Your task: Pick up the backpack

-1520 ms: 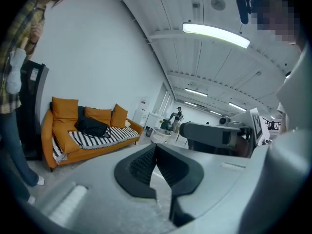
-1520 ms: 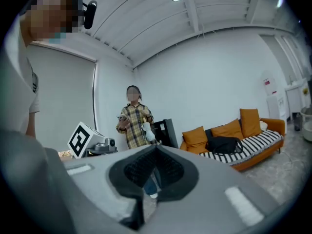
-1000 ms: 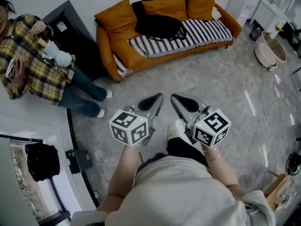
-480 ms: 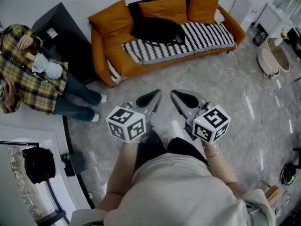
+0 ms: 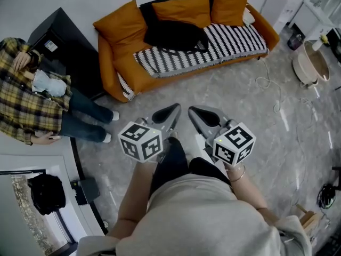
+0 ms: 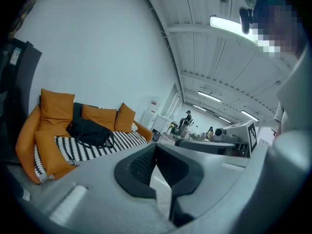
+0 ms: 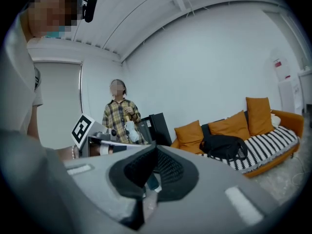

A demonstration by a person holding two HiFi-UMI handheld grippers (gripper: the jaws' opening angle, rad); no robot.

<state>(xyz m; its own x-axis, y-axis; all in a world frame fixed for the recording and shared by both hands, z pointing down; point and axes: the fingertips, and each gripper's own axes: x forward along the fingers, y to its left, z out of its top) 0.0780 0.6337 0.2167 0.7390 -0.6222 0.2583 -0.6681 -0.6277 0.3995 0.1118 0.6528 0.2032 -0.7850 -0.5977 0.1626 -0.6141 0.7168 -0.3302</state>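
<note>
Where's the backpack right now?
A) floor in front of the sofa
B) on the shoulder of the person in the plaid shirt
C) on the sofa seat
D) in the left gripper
C: the black backpack lies on the striped cover of the orange sofa, leaning against the back cushions.

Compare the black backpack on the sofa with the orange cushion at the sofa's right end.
The backpack is black, while the cushion is orange. The backpack slumps partly on the striped blanket and leans on the back cushions, whereas the cushion stands upright against the backrest. The backpack has a strap loop, but the cushion is plain. Both rest on the sofa.
</note>
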